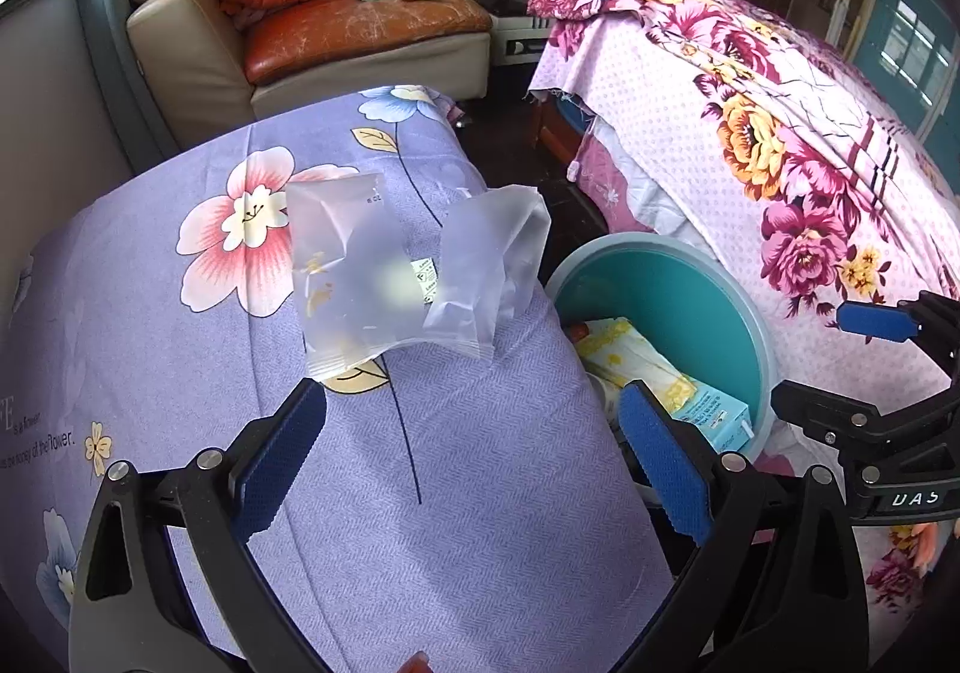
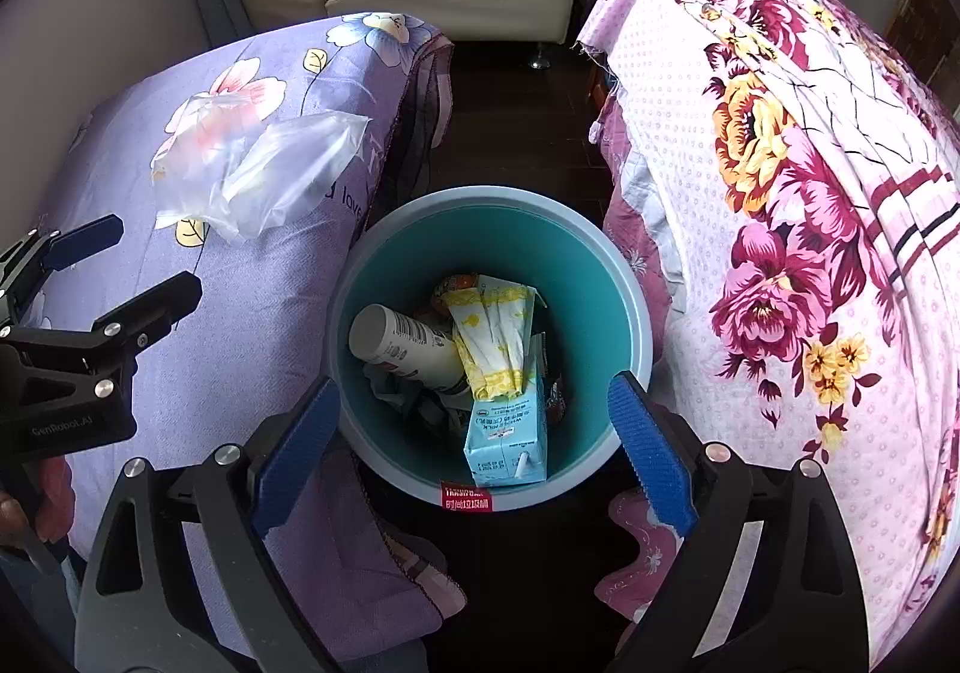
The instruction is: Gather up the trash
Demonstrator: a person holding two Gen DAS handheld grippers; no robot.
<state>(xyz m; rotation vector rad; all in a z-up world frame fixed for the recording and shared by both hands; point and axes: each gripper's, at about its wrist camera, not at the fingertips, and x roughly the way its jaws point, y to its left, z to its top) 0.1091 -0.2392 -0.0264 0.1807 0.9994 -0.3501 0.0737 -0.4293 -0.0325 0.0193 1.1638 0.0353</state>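
Two clear plastic wrappers lie on the purple flowered bedspread (image 1: 420, 463): a flat one (image 1: 348, 277) and a crumpled one (image 1: 492, 265) beside it; both also show in the right wrist view (image 2: 264, 175). My left gripper (image 1: 474, 433) is open and empty, just short of the wrappers. A teal trash bin (image 2: 576, 277) stands on the floor between the beds and holds a blue milk carton (image 2: 507, 445), a yellow-white wrapper (image 2: 498, 337) and a white bottle (image 2: 408, 343). My right gripper (image 2: 474, 433) is open and empty above the bin.
A second bed with a pink flowered sheet (image 2: 780, 193) stands right of the bin. A tan armchair with an orange cushion (image 1: 360, 25) and plush toys stands at the back. Dark wooden floor (image 2: 516, 133) runs between the beds.
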